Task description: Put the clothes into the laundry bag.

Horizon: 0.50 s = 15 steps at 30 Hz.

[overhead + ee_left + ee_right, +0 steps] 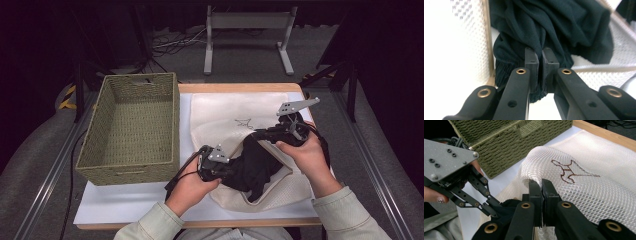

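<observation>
A dark garment (255, 167) hangs bunched out of the mouth of a white mesh bag (230, 112) that lies on the table. My left gripper (231, 170) is shut on a fold of the garment (564, 27) near its ribbed hem, its pads (532, 58) pressed together on the cloth. My right gripper (256, 134) is shut on the bag's upper edge and holds it lifted above the garment. In the right gripper view the mesh (579, 187) is pinched between its jaws, and the left gripper (492, 212) bites the dark cloth (507, 206) just below.
A green woven basket (175, 120) stands to the left of the bag, its near wall close to my left hand. A white mat (125, 202) covers the wooden table. A metal stand (247, 22) sits on the floor beyond the table.
</observation>
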Motion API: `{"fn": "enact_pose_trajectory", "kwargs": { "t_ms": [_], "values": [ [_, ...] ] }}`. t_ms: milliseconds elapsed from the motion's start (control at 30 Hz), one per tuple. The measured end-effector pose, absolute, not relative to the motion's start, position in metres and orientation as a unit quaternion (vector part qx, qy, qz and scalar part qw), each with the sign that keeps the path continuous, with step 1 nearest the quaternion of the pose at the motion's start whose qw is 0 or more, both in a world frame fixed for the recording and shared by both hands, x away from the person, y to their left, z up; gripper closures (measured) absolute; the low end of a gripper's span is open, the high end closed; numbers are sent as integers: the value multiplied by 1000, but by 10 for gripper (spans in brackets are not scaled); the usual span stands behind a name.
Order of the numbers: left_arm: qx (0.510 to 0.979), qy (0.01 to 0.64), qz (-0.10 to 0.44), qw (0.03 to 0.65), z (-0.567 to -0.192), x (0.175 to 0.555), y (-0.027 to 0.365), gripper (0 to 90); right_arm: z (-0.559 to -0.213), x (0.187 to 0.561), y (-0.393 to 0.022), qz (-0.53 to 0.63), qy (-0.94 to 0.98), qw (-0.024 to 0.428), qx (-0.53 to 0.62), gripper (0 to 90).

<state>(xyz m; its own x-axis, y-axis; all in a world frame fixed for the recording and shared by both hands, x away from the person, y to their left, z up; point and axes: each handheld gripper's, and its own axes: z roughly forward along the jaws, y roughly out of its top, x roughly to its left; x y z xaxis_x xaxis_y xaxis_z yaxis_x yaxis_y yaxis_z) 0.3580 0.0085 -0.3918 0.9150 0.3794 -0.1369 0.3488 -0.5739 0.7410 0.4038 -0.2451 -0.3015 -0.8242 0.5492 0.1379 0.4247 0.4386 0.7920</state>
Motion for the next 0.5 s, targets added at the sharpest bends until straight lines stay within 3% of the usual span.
{"fn": "enact_pose_trajectory", "kwargs": {
  "t_ms": [500],
  "values": [
    [870,179,35,458,-377,358,-23,868,-297,401,-240,452,844,67,279,882]
  ]
}}
